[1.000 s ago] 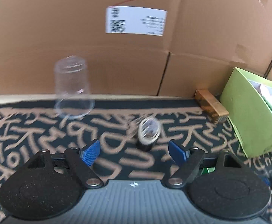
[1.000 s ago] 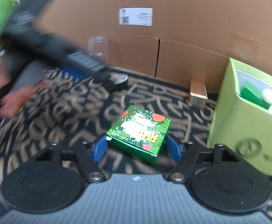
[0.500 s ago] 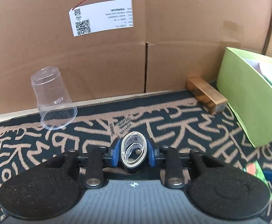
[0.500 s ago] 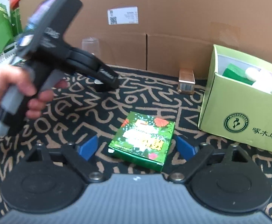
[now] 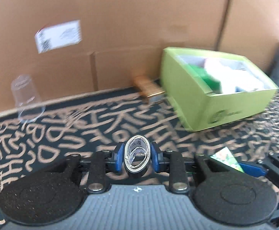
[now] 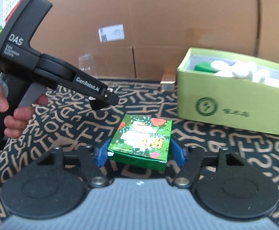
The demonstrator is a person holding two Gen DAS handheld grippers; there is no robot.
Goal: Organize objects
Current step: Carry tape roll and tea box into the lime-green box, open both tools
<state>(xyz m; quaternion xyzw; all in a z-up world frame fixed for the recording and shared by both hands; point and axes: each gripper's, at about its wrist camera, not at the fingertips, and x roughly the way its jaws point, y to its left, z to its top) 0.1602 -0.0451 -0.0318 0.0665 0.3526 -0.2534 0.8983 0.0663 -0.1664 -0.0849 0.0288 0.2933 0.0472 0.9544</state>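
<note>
My left gripper (image 5: pixel 137 158) is shut on a small black bottle (image 5: pixel 136 170) with a white foil top, held a little above the patterned cloth (image 5: pixel 101 130). In the right wrist view a hand holds that gripper (image 6: pixel 101 103) at the left, above the cloth. My right gripper (image 6: pixel 139 152) has its jaws closing on a green flowered box (image 6: pixel 141 141), and both blue pads (image 6: pixel 101 153) touch its sides. A corner of that box (image 5: pixel 227 159) shows at the lower right of the left wrist view.
An open light-green carton (image 6: pixel 235 105) holding white pieces and a green item stands at the right, also the carton (image 5: pixel 216 99). Beside it lies a small brown block (image 5: pixel 149 91). An upturned clear cup (image 5: pixel 27 97) stands far left. A cardboard wall (image 5: pixel 139 28) closes off the back.
The left gripper shut on the small bottle, lifted it and swung right, bringing the green carton into its view. The right jaws widened, then closed onto the flowered box.
</note>
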